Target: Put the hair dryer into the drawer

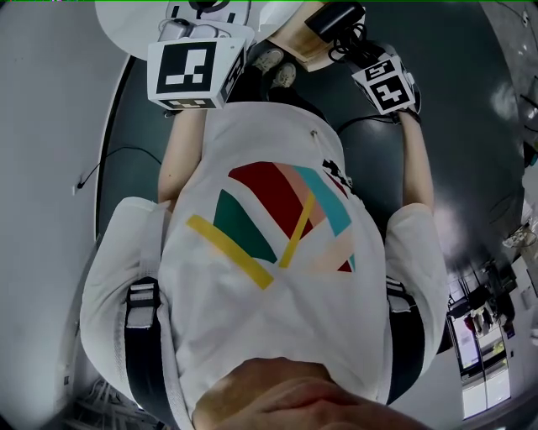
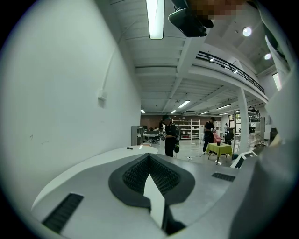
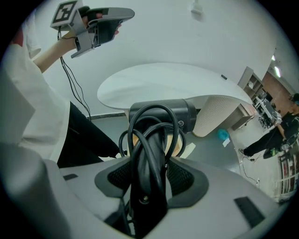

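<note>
My right gripper points steeply down and is shut on the handle of the black hair dryer. The dryer's cord is looped around the handle between the jaws. In the head view the hair dryer hangs beyond the right gripper's marker cube, over a tan wooden surface. That same wooden surface shows just below the dryer's barrel. My left gripper is held up roughly level, jaws together with nothing between them. Seen from the right gripper view, the left gripper is raised at the upper left.
A round white table stands behind the dryer on a ribbed beige pedestal. The floor is dark grey. A white wall fills the left. Two people stand far off in the hall, near a green-clothed table.
</note>
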Demonstrator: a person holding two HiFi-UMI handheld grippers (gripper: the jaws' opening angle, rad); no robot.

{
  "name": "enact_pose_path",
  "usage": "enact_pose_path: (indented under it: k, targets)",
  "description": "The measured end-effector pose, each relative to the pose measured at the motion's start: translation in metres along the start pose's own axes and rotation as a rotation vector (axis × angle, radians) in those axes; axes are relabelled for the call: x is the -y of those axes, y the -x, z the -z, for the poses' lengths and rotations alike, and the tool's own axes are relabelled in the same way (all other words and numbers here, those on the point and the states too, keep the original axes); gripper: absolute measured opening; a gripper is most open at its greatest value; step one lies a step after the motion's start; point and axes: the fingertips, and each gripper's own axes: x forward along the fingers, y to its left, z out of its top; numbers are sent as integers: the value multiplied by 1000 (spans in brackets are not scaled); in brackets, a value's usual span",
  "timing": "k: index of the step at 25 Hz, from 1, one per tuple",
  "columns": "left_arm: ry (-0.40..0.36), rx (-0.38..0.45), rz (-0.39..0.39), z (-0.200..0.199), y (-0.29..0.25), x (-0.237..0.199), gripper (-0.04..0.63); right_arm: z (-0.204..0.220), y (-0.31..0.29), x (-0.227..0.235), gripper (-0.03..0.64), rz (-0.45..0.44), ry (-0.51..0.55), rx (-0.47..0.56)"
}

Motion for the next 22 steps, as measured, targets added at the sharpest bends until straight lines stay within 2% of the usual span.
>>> enact_pose_path:
  k: [10, 14, 18, 20, 22]
  targets:
    - [-7, -8, -33, -3, -1, -8, 14, 15, -34, -10, 219, -162, 70, -225]
    - [-4, -11, -51, -1, 9, -16, 14, 8, -48, -15, 219, -155, 112, -277]
    - [-1, -20, -67, 3, 11, -21, 14, -2, -61, -27, 219, -220, 127, -316]
    - [10, -22, -77, 6, 11, -23, 14, 0, -65, -13, 219, -160, 167, -367]
    - [15, -22, -87, 7, 13, -28, 14, -10, -74, -13, 219, -156, 179, -346]
